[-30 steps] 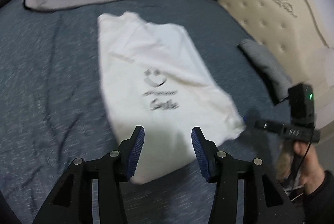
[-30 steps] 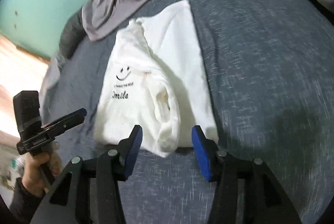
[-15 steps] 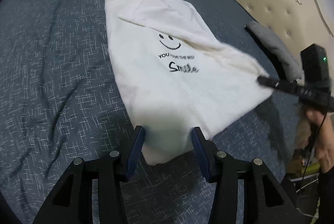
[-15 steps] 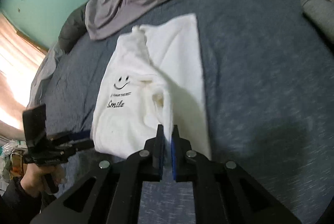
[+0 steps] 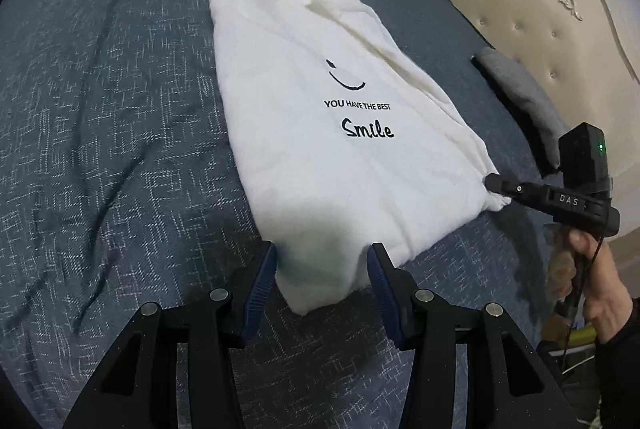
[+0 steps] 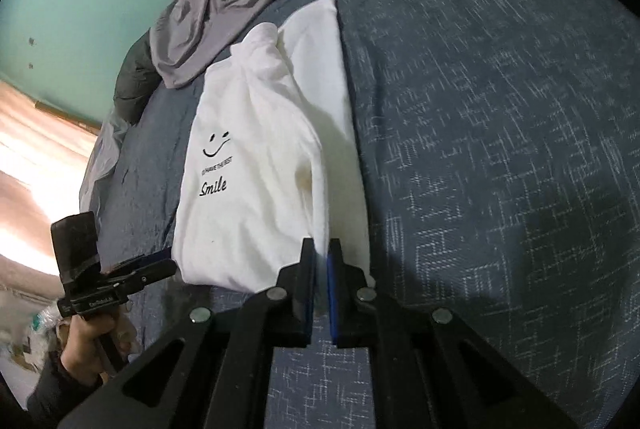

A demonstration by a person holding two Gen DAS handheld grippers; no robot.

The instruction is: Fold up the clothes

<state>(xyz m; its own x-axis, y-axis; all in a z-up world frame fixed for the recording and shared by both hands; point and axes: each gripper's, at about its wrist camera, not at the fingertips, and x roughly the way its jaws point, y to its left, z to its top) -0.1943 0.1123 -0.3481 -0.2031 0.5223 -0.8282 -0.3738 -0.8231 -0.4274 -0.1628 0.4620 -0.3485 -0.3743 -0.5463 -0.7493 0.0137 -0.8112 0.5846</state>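
Blue bedspread (image 5: 100,133); white shirt (image 5: 320,157) hem hidden between right hand-held gripper (image 6: 321,253) pads.

white shirt (image 5: 320,133) "YOU HAVE THE BEST Smile", right gripper (image 5: 494,185) "DAS"

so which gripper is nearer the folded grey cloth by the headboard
Right. The right gripper pinches the white t-shirt's corner nearest the folded grey cloth; the left gripper straddles the hem corner farther away.

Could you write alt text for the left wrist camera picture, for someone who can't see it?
A white T-shirt printed with a smiley and "Smile" lies on a blue bedspread. The left tongs straddle its near corner, open; the right tongs pinch its right corner.
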